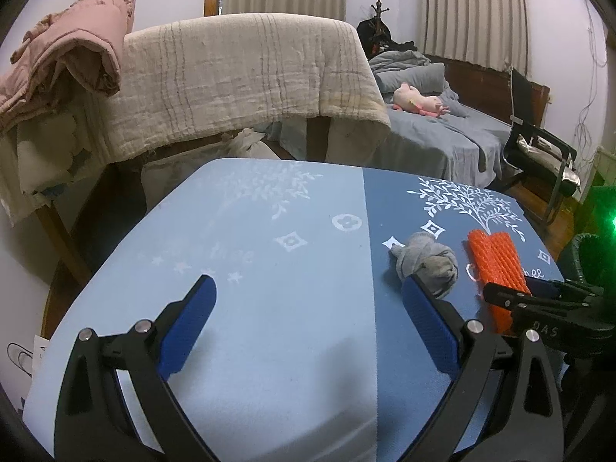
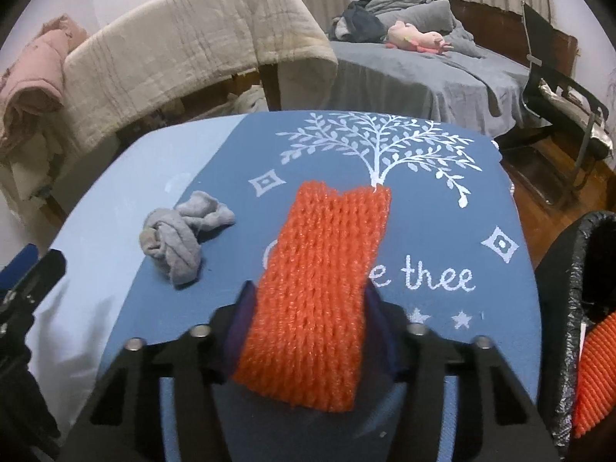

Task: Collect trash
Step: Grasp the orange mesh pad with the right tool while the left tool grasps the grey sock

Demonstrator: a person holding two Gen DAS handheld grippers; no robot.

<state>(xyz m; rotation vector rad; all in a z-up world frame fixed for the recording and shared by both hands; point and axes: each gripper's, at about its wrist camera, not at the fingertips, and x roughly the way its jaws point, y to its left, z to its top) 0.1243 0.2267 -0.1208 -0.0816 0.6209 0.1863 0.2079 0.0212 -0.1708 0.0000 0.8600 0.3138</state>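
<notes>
Orange foam net sleeve: lies on the blue printed tablecloth, long axis running straight out from the right gripper, whose jaws clamp its near end; black-lined bin close to the right; left gripper spread wide, empty, farther off.

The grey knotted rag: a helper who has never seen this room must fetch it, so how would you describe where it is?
Find the blue table cover with the white tree print. On its darker half, just left of the orange foam net gripped by the right hand-held gripper, lies the grey knotted rag. It is the only grey, balled-up cloth there; its neighbour is flat, ribbed and bright orange.
</notes>
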